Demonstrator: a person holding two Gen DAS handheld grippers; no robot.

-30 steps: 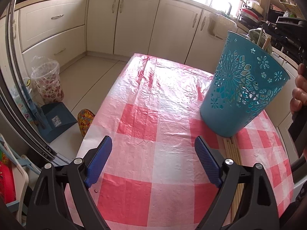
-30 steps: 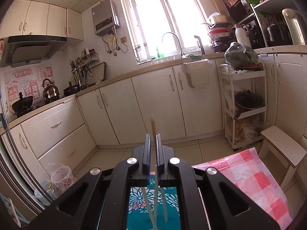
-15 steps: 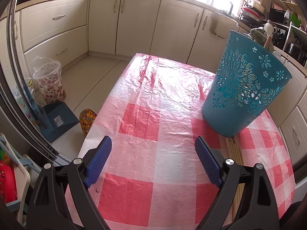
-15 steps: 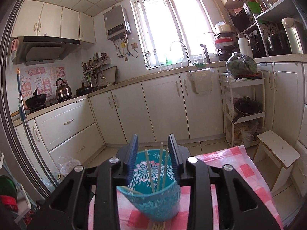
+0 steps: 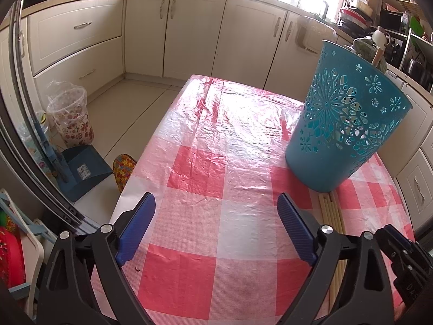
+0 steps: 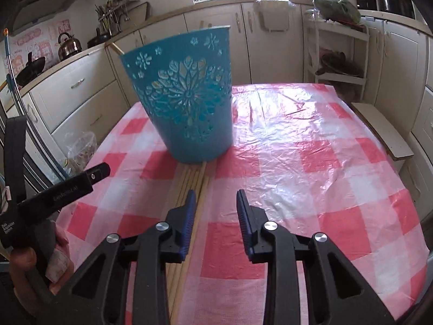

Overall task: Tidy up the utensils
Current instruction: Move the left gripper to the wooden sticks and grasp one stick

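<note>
Teal cut-out basket (image 6: 186, 94) standing upright on the checked table (image 6: 311, 162), a few chopsticks already poking out the top. Right tongs (image 6: 215, 203) went from clamped on one chopstick over the basket a second ago to spread and empty now, dropped low over the bundle of chopsticks (image 6: 193, 181) lying against the basket's base. So one more delivered, probably lining up the next. Left tongs (image 5: 216, 216) wide apart, holding nothing, just hovering over bare cloth.

Glossy plastic tablecloth (image 5: 216, 140), pale wooden chopsticks (image 6: 197, 187)
</note>
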